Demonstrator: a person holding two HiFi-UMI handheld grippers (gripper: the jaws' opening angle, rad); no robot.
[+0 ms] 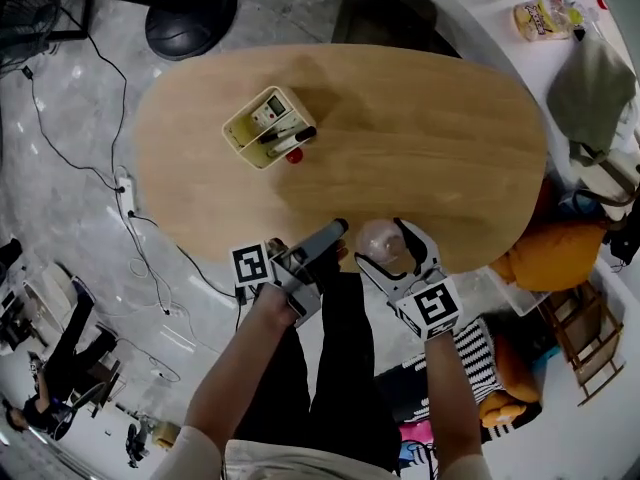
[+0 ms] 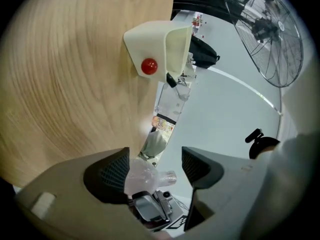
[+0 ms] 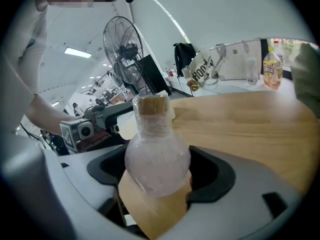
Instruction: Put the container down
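Observation:
A round clear glass flask (image 1: pixel 377 235) with a cork (image 3: pixel 150 104) hangs just over the near edge of the wooden table (image 1: pixel 420 138). My right gripper (image 1: pixel 386 248) is shut on its bulb (image 3: pixel 156 156), holding it upright. My left gripper (image 1: pixel 323 243) is beside it on the left, open and holding nothing; in the left gripper view the flask (image 2: pixel 142 174) shows beyond its jaws. A cream box (image 1: pixel 266 126) stands far left on the table with a black marker in it and a red ball (image 1: pixel 294 155) beside it.
A black chair (image 1: pixel 385 13) stands behind the table and a black round base (image 1: pixel 190 10) lies on the floor. Cables and a power strip (image 1: pixel 125 193) run at the left. Orange cushions (image 1: pixel 555 253) and bags are at the right. A standing fan (image 3: pixel 122 49) is nearby.

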